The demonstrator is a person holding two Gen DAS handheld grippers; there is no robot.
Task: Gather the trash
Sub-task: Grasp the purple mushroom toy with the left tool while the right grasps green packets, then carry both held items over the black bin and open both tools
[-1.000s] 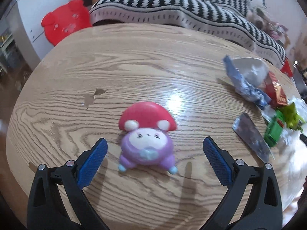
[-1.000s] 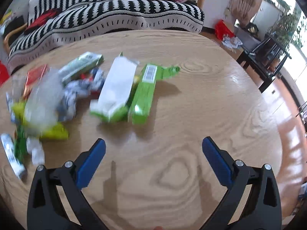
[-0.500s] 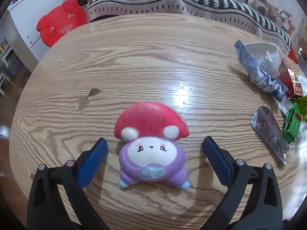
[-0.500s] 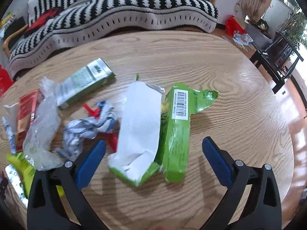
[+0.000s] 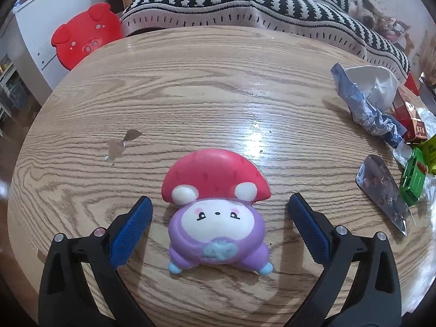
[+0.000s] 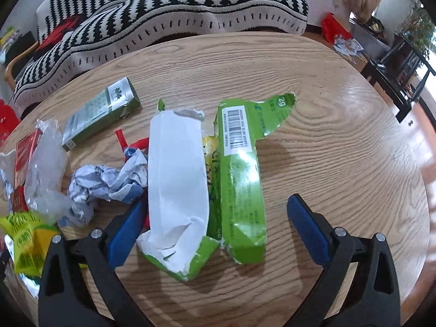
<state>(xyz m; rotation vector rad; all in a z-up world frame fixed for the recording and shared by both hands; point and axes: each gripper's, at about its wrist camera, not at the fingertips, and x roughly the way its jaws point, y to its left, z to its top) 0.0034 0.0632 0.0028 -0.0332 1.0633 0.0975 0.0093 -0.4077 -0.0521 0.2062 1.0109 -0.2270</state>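
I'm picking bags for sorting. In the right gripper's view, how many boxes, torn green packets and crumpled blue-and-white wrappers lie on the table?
Boxes: 2, the green-and-silver box and the red box
Torn green packets: 2, the white-lined packet and the barcode packet
Crumpled wrappers: 1, the blue-and-white wrapper
Total: 5

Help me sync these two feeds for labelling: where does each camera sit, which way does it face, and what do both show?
Left wrist: on the left hand-held gripper, facing forward and down at the purple squishy toy with red mushroom cap; open blue-padded fingers show.
Right wrist: on the right hand-held gripper, facing the torn green-and-white snack wrapper; open fingers show.
Shared: round wooden table, black-and-white striped sofa, crumpled blue-and-white wrapper.
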